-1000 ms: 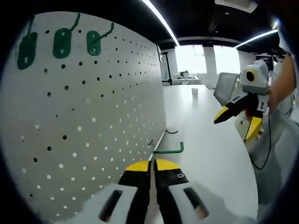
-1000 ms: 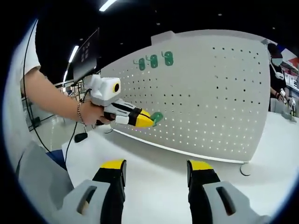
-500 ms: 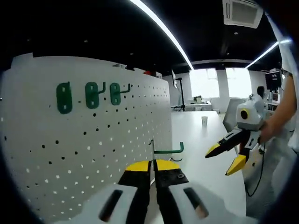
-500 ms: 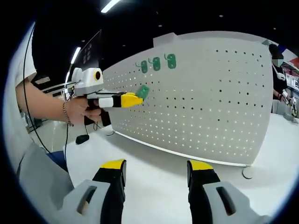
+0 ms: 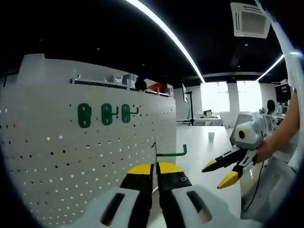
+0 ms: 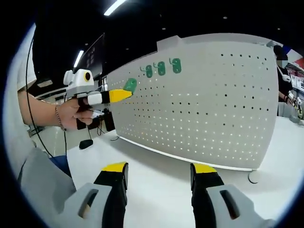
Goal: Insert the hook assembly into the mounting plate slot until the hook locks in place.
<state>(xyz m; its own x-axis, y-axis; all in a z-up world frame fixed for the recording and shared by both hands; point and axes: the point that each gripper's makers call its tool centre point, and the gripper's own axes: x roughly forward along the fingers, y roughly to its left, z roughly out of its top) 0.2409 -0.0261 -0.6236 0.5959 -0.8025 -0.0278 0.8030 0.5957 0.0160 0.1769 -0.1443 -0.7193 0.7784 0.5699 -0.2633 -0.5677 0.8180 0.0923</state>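
The hook [image 5: 167, 153], clamped in the closed left tongs [image 5: 155, 170], points at the pegboard [image 6: 213, 104] at frame left; right tongs [image 6: 159, 173] hang apart, farther away.

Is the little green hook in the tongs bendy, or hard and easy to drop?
The green hook probably stays stiff: its thin arm juts straight out from the left tongs without sagging. It looks light, being so slim. It might twist or slip, since the shut yellow tips pinch just one small end.
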